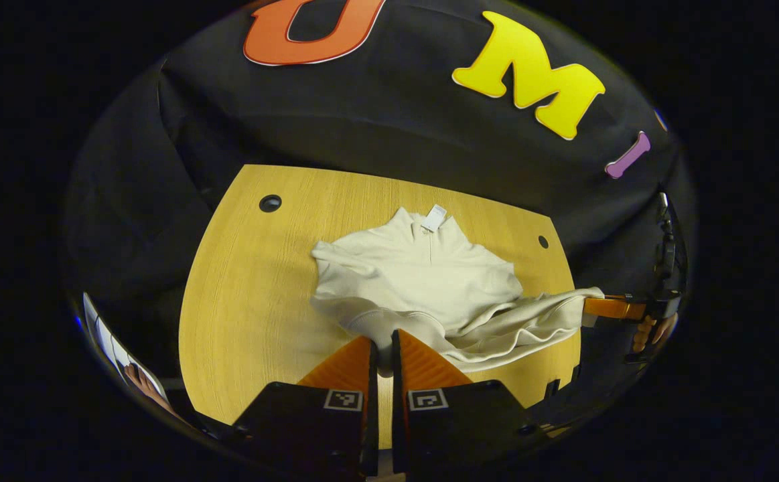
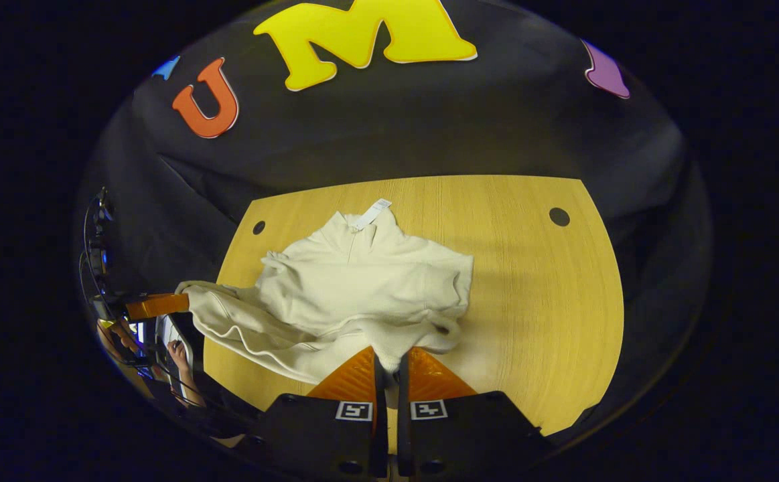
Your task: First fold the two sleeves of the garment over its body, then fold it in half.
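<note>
Fingers, left: my left gripper [image 1: 382, 351] has its two fingers pinched nearly together on the near hem of the garment [image 1: 422, 278], cloth caught in the thin slot between them.
Fingers, right: my right gripper [image 2: 387, 365] is likewise clamped on the near hem, a tongue of cream fabric running down between the two fingers.
Other gripper, seen from left: far at the right edge of the left gripper view my right gripper [image 1: 613, 308] bites the end of a stretched corner of cloth, with a hand [image 1: 654, 331] behind it.
Other gripper, seen from right: at the left edge of the right gripper view my left gripper [image 2: 158, 304] holds the drawn-out end of the fabric.
Garment: cream pullover with a stand collar and short zip, lying on the wooden counter [image 1: 255, 294], collar toward the far edge, a white tag [image 1: 434, 217] sticking out at the neck.
Sleeves: both lie folded in over the body.
Lower part: bunched and lifted, pulled sideways off the counter's edge toward the distant gripper.
Counter: two dark round holes [image 2: 558, 216] near the far corners.
</note>
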